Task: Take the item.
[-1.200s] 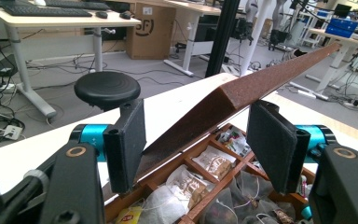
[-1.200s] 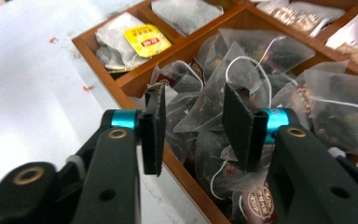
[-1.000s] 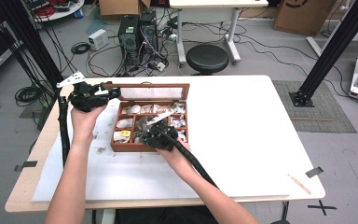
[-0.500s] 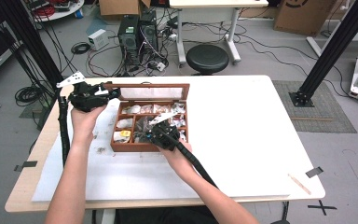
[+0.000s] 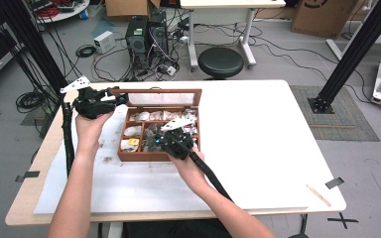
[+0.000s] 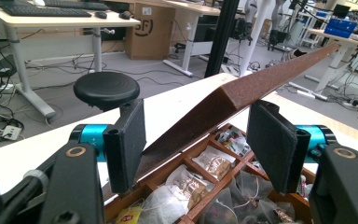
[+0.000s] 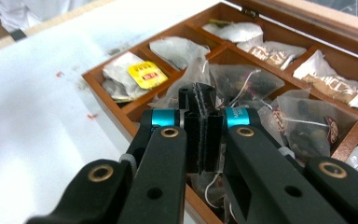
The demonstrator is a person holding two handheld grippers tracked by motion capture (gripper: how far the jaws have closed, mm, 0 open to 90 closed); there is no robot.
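the right tool (image 7: 199, 100) has clamped flat on a light, limp translucent tea bag (image 7: 193, 74) in the brown wooden compartment box (image 5: 129, 156); pinch its top corner. at nine o'clock, the left tool (image 6: 196, 140) stands part open around the raised wooden lid (image 6: 242, 93).

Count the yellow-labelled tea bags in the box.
1. The yellow-labelled tea bag lies in the wooden box's near-left corner compartment; others may be hidden under the piled bags.

High view: fixed above the near edge of the table (image 5: 258, 129), facing forward and down, far off. Left gripper view: low at the wooden tea box (image 6: 200, 186) lid corner, close, facing toward 2 o'clock. Right gripper view: just over the compartments, looking toward 12 o'clock. Shared by all: the box.
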